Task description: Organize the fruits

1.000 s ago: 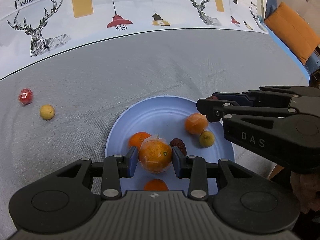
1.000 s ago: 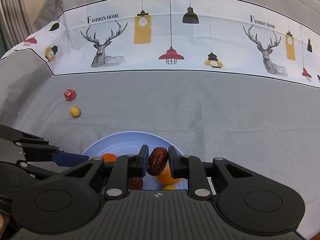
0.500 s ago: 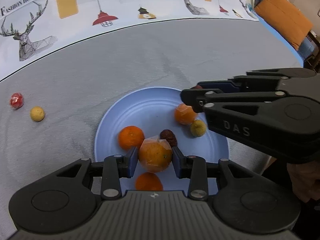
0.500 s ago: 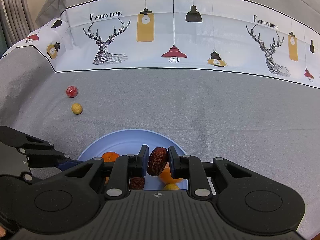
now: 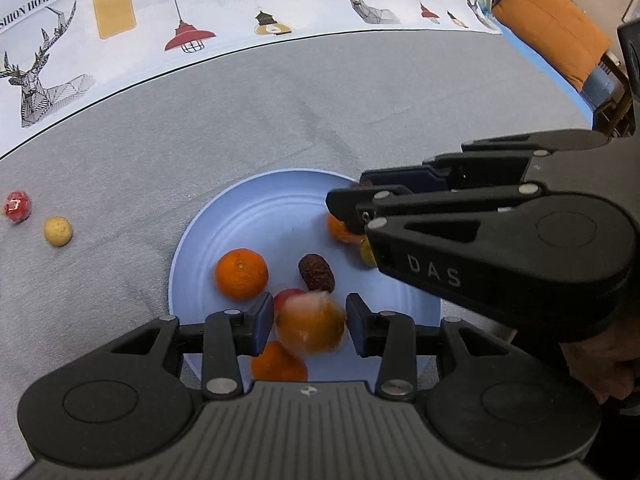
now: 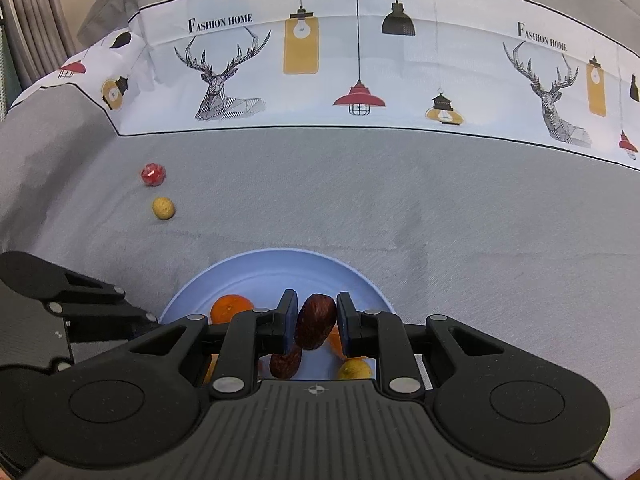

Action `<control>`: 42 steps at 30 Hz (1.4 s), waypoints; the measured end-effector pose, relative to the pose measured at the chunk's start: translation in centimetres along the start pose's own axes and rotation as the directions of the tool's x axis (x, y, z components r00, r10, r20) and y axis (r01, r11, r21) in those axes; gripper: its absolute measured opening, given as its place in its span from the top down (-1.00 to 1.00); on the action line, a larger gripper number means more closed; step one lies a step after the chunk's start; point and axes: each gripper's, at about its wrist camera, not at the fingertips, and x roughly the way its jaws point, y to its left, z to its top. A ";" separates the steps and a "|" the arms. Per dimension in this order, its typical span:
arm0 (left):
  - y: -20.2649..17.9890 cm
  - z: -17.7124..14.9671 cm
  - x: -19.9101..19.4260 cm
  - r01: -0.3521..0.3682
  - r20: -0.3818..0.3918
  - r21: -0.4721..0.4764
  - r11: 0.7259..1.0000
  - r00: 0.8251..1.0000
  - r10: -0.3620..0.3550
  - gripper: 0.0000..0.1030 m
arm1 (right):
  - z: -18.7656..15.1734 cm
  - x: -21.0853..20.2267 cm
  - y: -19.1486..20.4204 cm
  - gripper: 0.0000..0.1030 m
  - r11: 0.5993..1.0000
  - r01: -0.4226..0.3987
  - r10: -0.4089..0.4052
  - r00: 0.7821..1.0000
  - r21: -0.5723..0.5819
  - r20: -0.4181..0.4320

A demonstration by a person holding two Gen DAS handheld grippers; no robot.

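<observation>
A light blue plate [image 5: 256, 216] lies on the grey cloth, also in the right wrist view [image 6: 280, 268]. It holds a bare orange [image 5: 241, 274], a dark red date [image 5: 316, 272], another orange [image 5: 279, 364] near my base and more fruit under the right gripper. My left gripper [image 5: 309, 324] has its jaws apart with gaps beside a blurred wrapped orange [image 5: 310, 324] over the plate. My right gripper [image 6: 317, 322] is shut on a dark red date [image 6: 315, 322] above the plate's right part; it shows in the left wrist view [image 5: 348, 208].
A red wrapped fruit [image 5: 17, 207] and a small yellow fruit [image 5: 58, 231] lie on the cloth to the left of the plate, also in the right wrist view [image 6: 153, 174] [image 6: 163, 208]. A printed white cloth [image 6: 360, 60] rises at the back. An orange cushion [image 5: 552, 28] is far right.
My left jaws have opened and the wrapped orange is blurred between them, released over the plate. My right gripper has moved a little further over the plate, still holding the date.
</observation>
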 end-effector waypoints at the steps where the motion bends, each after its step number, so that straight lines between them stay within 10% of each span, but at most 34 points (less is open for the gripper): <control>1: 0.1 0.0 0.0 0.001 0.002 -0.004 1.000 1.000 -0.001 0.10 | 0.0 0.0 0.0 0.54 1.000 -0.002 0.002 1.000 0.001 -0.002; 20: 1.7 0.6 -1.5 -0.037 0.078 -0.098 0.995 0.996 0.045 0.04 | 0.2 -0.6 -0.5 0.18 0.999 0.041 -0.042 0.998 0.026 0.044; 28: 2.5 0.7 -2.4 -0.116 0.120 -0.122 0.986 0.984 0.130 0.51 | 0.4 -1.0 -0.7 0.10 0.997 0.068 -0.070 0.995 0.035 0.076; 42: 3.3 1.1 -3.5 -0.217 0.171 -0.147 0.965 0.955 0.241 0.54 | 0.5 -1.1 -0.2 0.10 0.998 0.055 -0.056 0.994 0.019 0.095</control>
